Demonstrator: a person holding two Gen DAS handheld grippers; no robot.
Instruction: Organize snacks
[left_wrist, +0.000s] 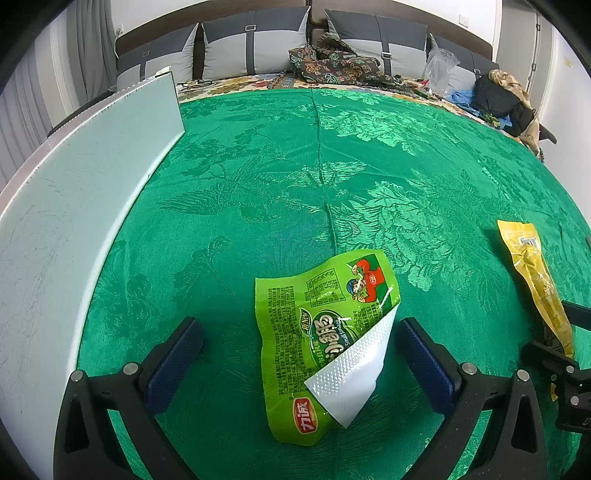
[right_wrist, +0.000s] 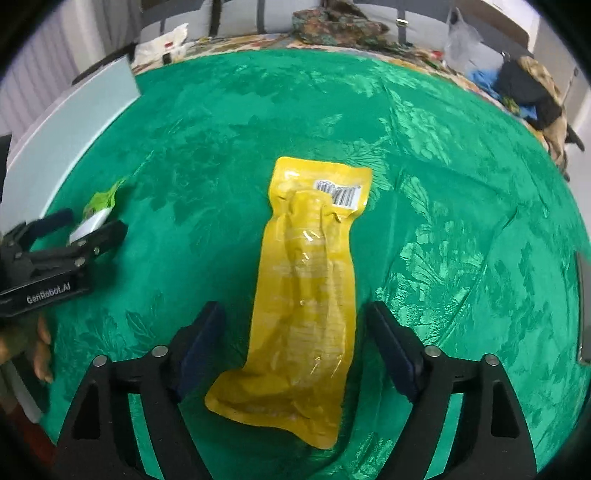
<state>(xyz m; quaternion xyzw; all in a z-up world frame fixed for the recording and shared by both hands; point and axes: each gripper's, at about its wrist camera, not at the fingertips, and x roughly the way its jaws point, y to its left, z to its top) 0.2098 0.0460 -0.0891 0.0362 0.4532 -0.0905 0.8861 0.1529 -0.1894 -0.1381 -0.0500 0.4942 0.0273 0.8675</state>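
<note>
- Yellow snack pouch (right_wrist: 308, 291) lies flat on the green cloth (right_wrist: 443, 184) of the bed, lengthwise between the right claw (right_wrist: 295, 343) pads, untouched.
- Right claw: jaws wide apart, gripping nothing.
- Green snack packet (left_wrist: 321, 343), one corner folded over, lies between the left claw (left_wrist: 299, 354) pads; jaws apart, no contact.
- White board (left_wrist: 74, 206) at the left edge.
- Step, by my reading: both snacks set down or awaiting pickup. Next move calls for closing squarely on a pouch.
</note>
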